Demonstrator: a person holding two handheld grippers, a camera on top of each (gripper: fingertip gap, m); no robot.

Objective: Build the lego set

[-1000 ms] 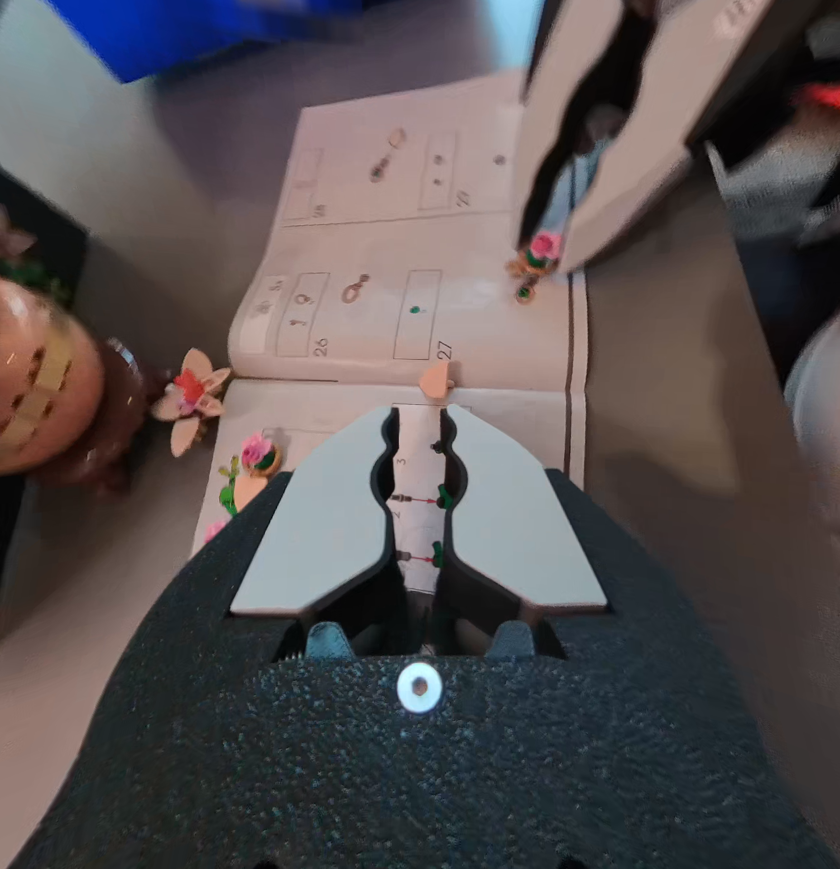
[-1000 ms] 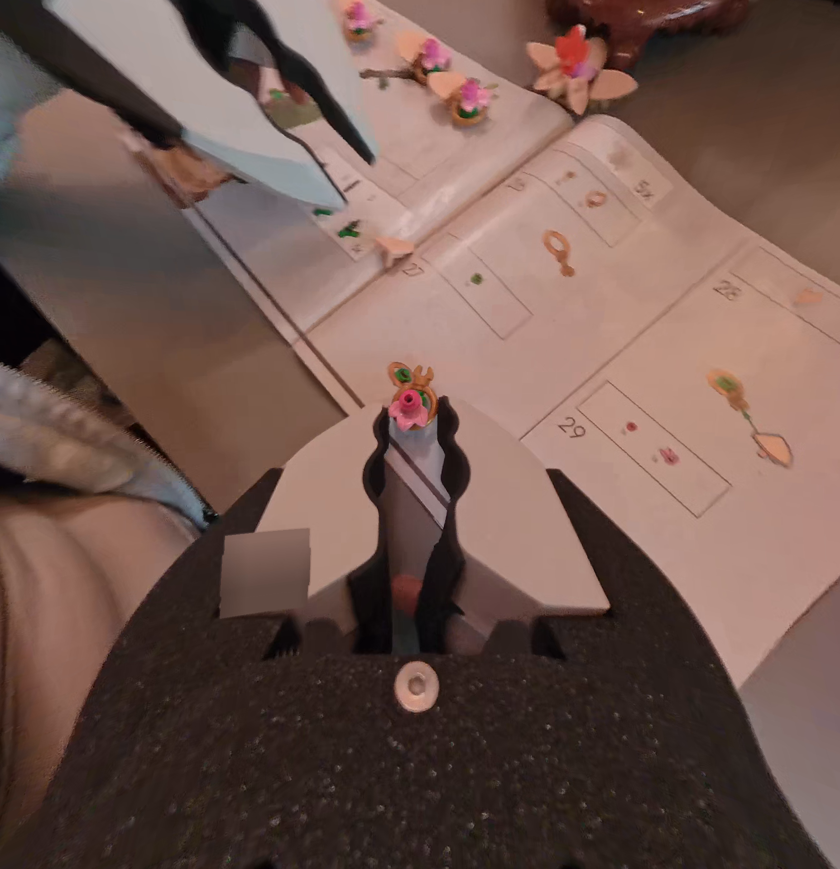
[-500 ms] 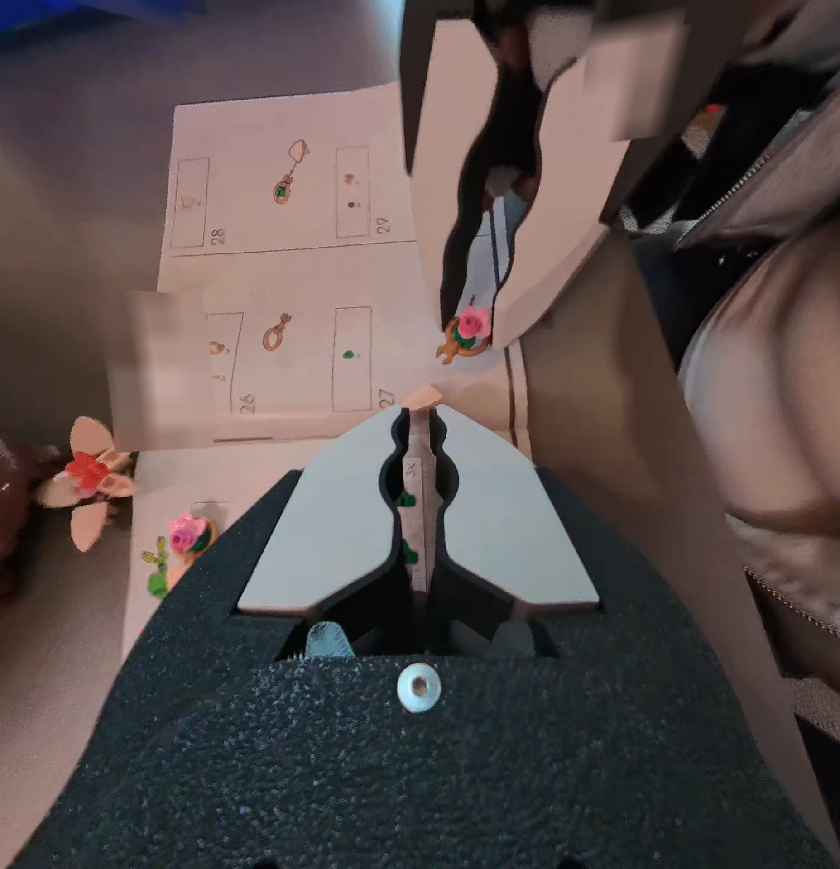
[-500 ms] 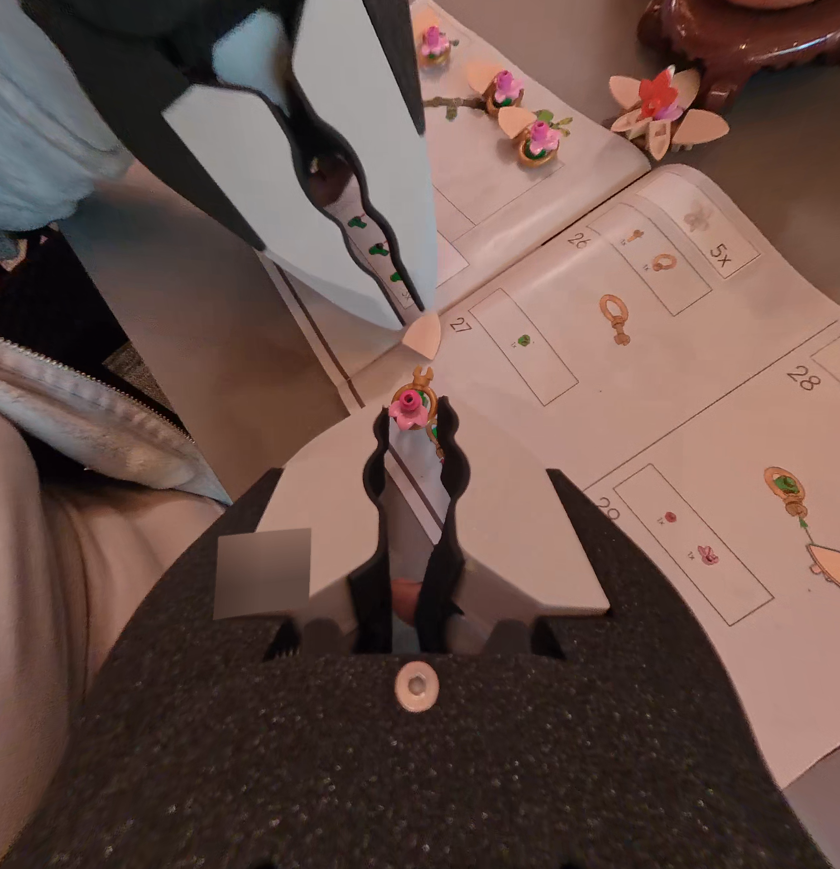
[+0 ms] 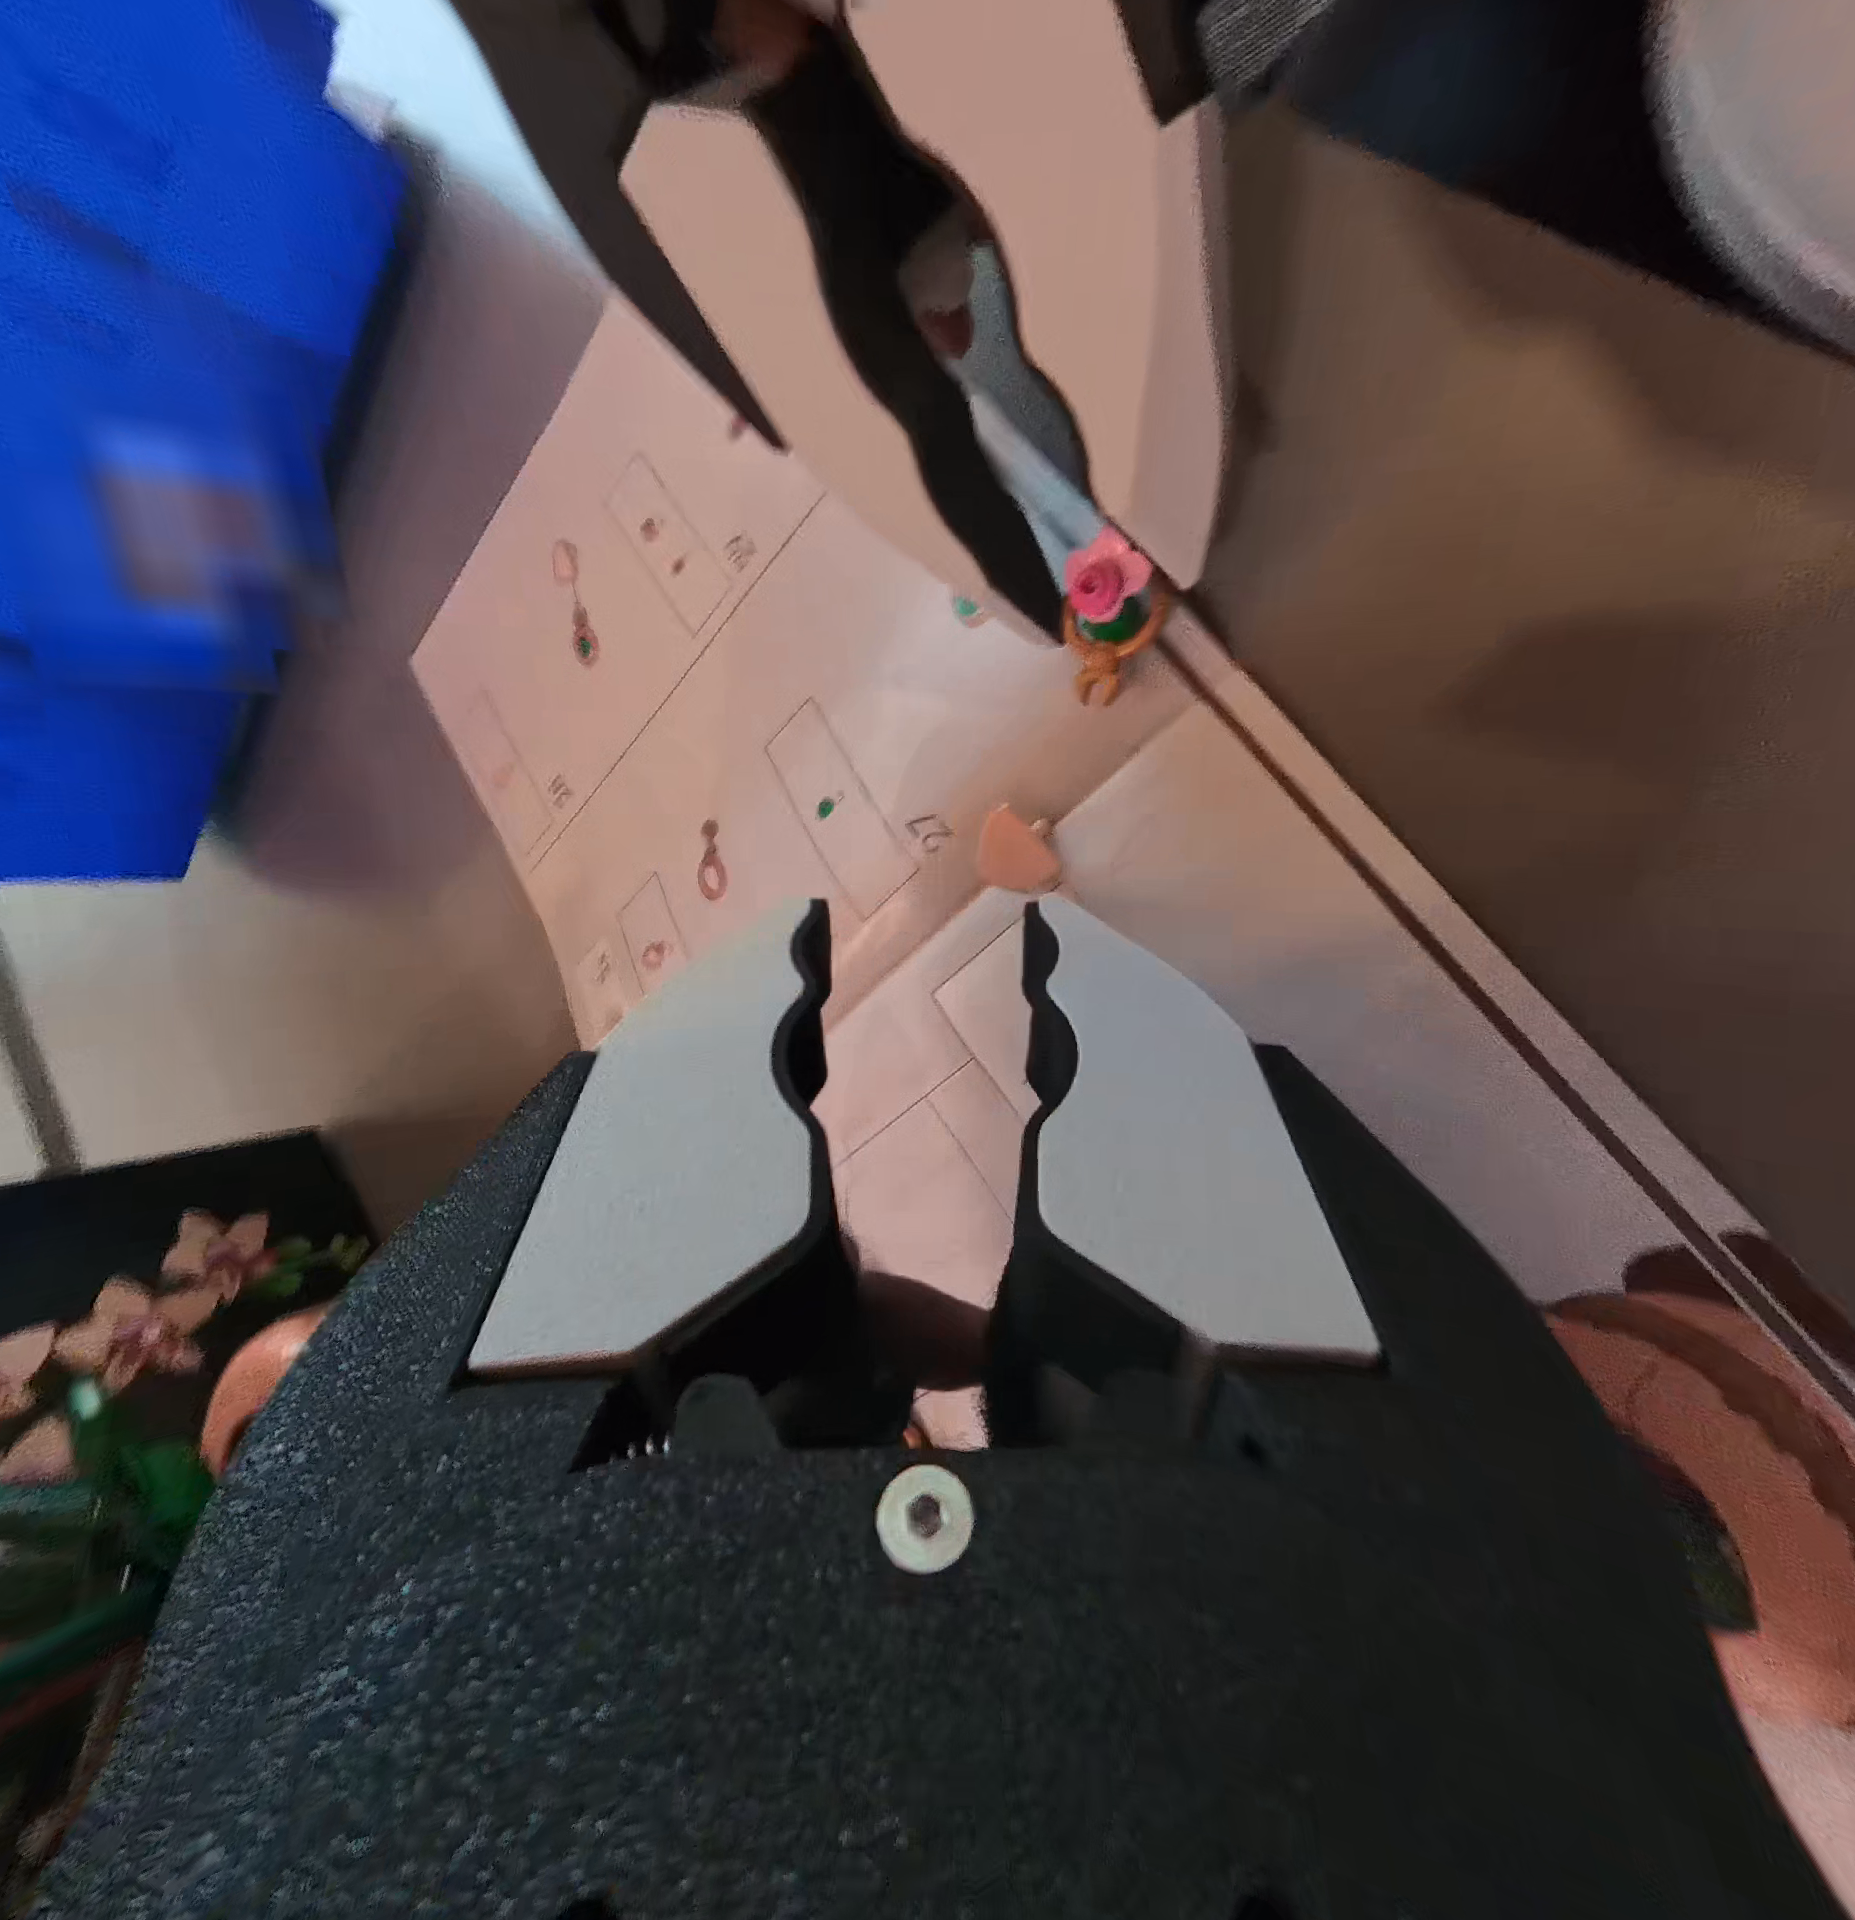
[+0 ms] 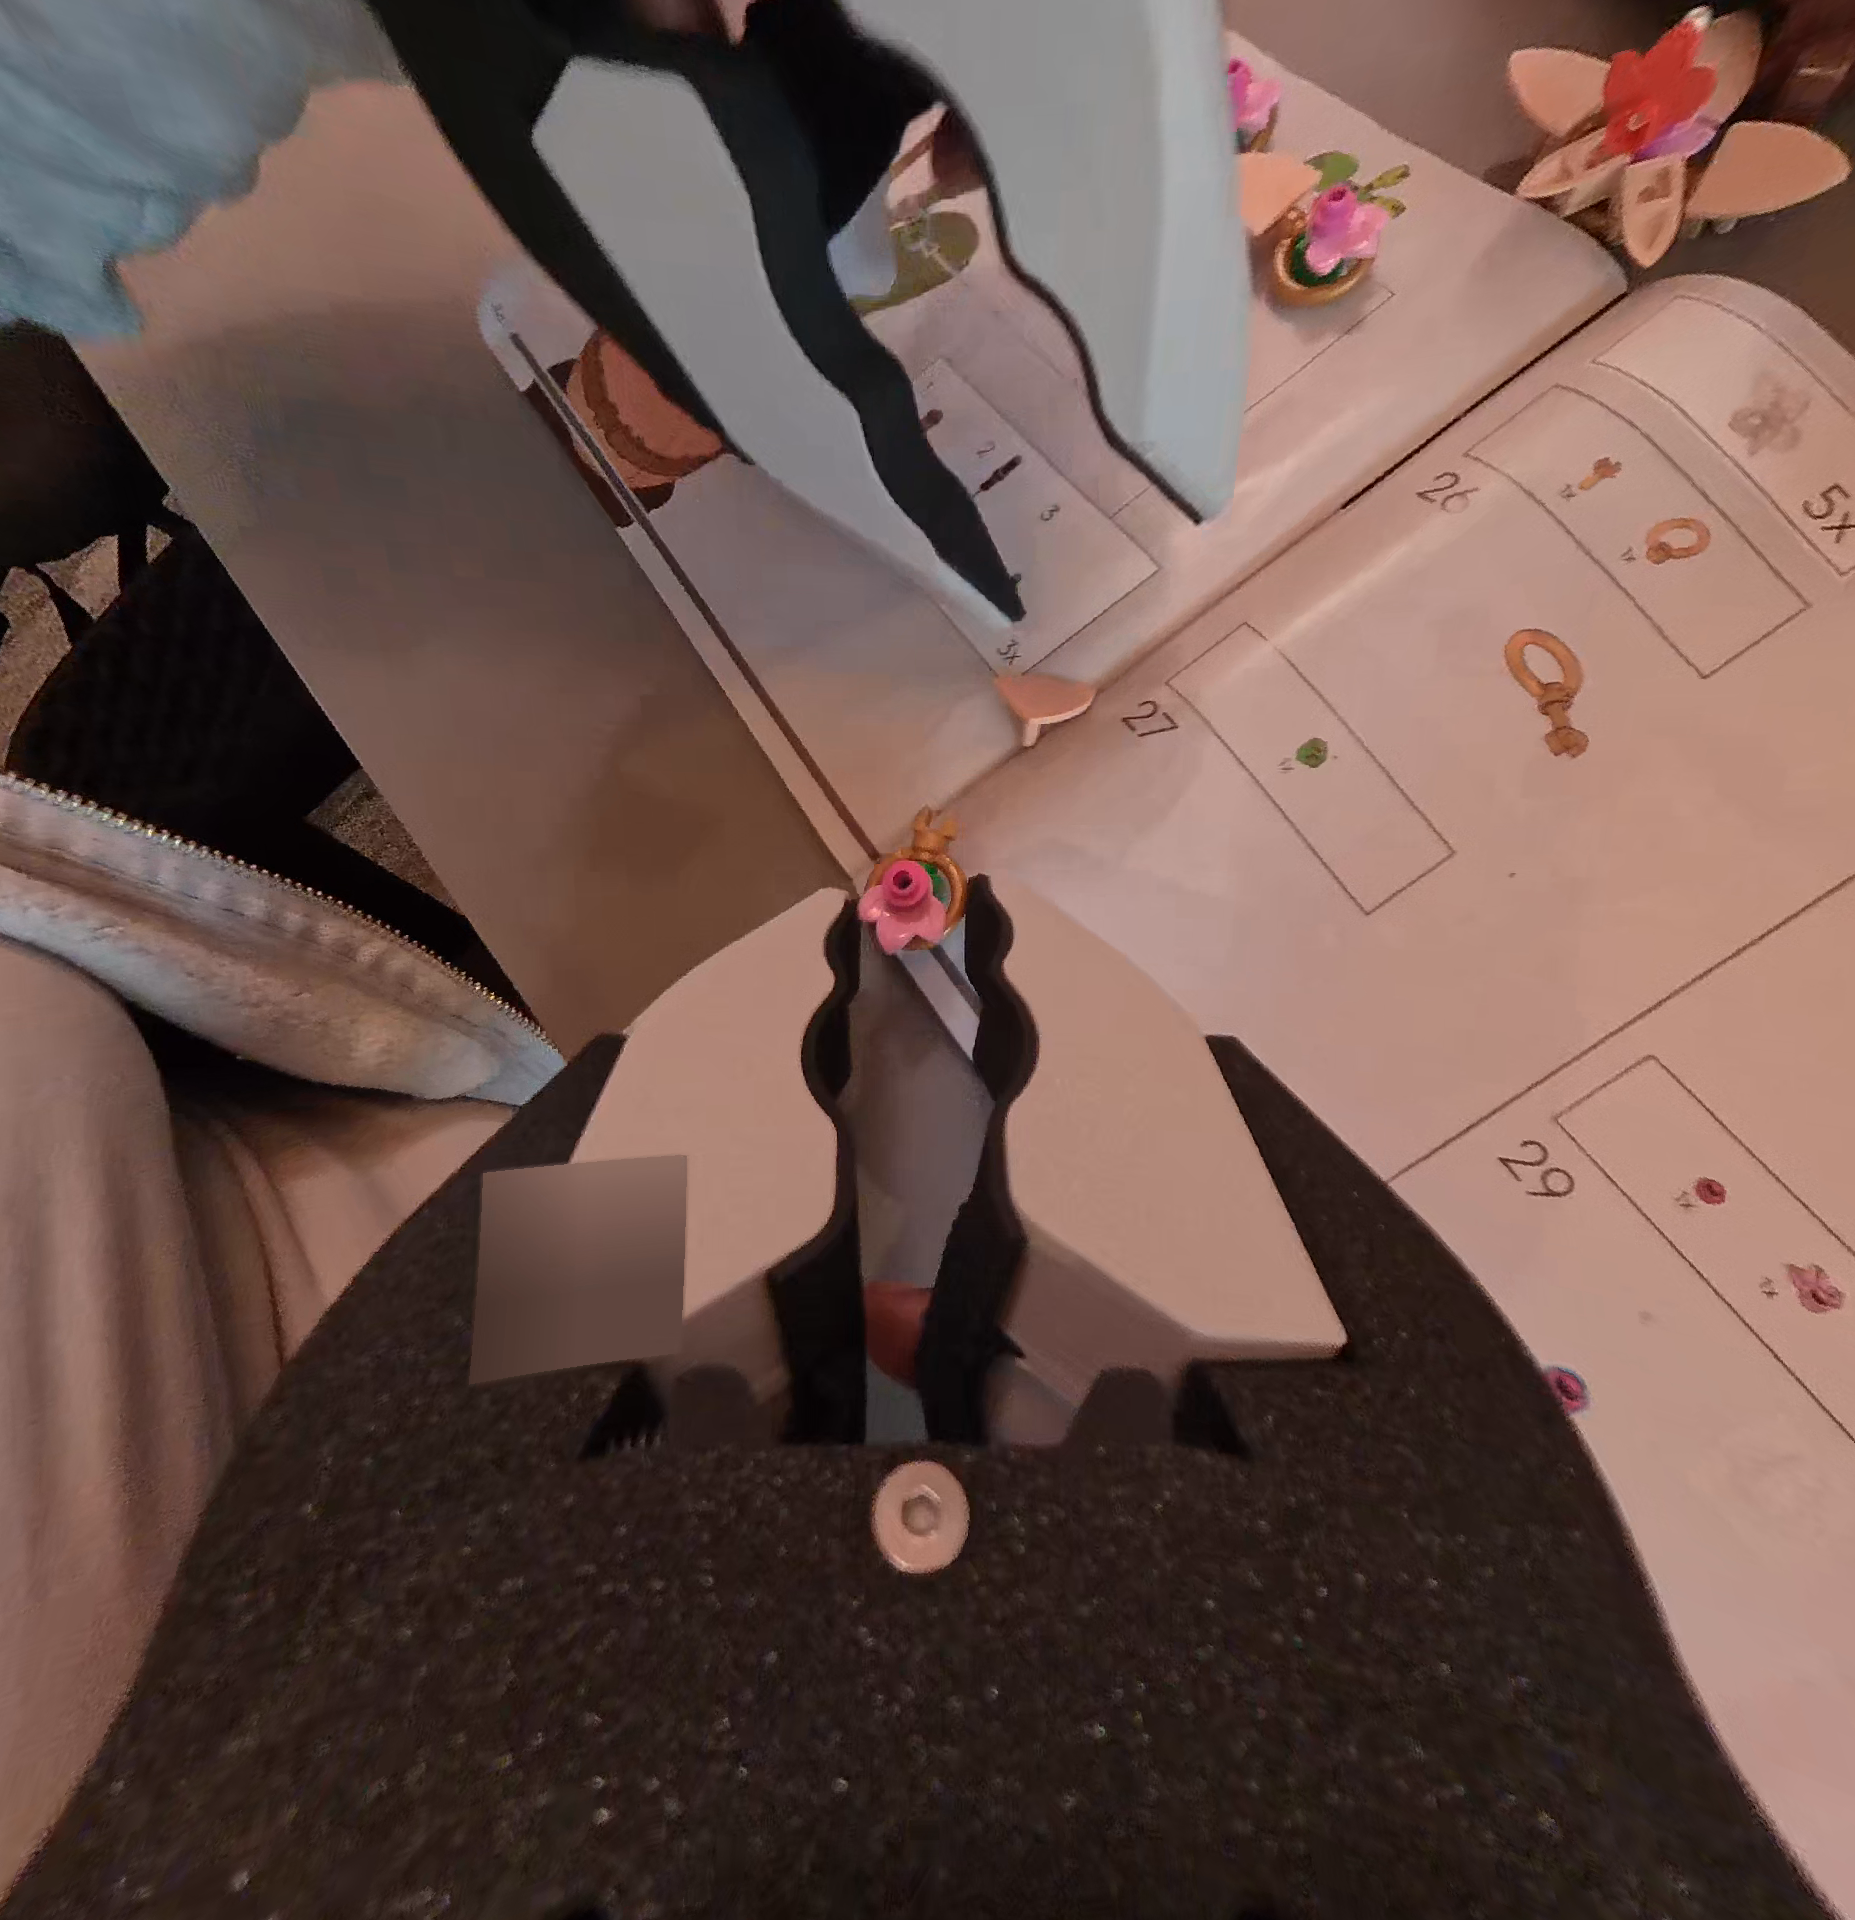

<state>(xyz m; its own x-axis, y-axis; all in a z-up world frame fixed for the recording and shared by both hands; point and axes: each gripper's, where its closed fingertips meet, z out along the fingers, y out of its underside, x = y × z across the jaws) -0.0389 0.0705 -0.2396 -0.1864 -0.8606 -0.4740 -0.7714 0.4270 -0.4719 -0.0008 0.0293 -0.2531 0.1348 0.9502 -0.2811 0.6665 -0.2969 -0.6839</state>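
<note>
My left gripper (image 5: 923,920) is open and empty, just above an open instruction booklet (image 5: 757,644). A small tan petal piece (image 5: 1016,852) rests on the booklet's fold just beyond its right fingertip and touches neither pad. My right gripper (image 6: 915,914) is shut on a small pink flower in a gold ring (image 6: 907,899), held at the very tips over the booklet's (image 6: 1525,935) near edge. The left wrist view shows that flower (image 5: 1105,597) pinched in the right gripper. The right wrist view shows the left gripper (image 6: 1105,561) open above the petal (image 6: 1042,698).
More pink flower pieces (image 6: 1328,234) sit on the booklet's far page, with a tan-petalled flower with a red centre (image 6: 1671,135) beyond it. A blue box (image 5: 123,416), a black box with orchid pictures (image 5: 123,1299) and a brown pot (image 5: 1733,1507) stand around. A person's jacket (image 6: 227,935) is at the left. The left gripper's tips are roughly 6 centimeters from the right gripper's.
My left gripper had closed on the tan petal and has now opened; the petal has left the grasp and rests on the booklet's fold. The right gripper keeps its hold on the pink flower.
</note>
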